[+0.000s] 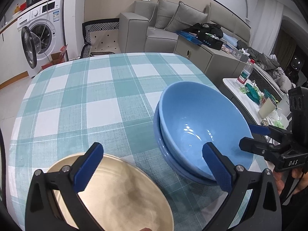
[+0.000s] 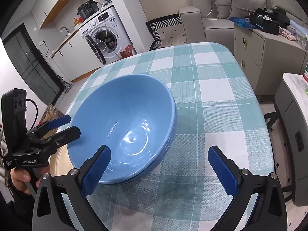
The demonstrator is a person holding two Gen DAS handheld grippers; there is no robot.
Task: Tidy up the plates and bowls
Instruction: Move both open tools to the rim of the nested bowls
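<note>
- The glossy blue ceramic bowls (image 2: 123,127) sit nested in a stack on the surface (image 1: 100,100), which is covered by a teal-and-white checked cloth.
- The round beige plate (image 1: 119,192) lies just beside the stack, near the surface's edge.
- The left tool (image 1: 152,170) has its blue-padded fingers spread wide — one over the plate, one over the rim of the bowls — pinching nothing.
- The right tool (image 2: 159,171) is likewise spread wide and holds nothing — its left finger overlaps the bowls' near rim.

Two blue bowls (image 1: 194,119) sit nested ahead of the grippers; one beige plate (image 1: 123,194) lies under the left gripper (image 1: 152,171).
</note>
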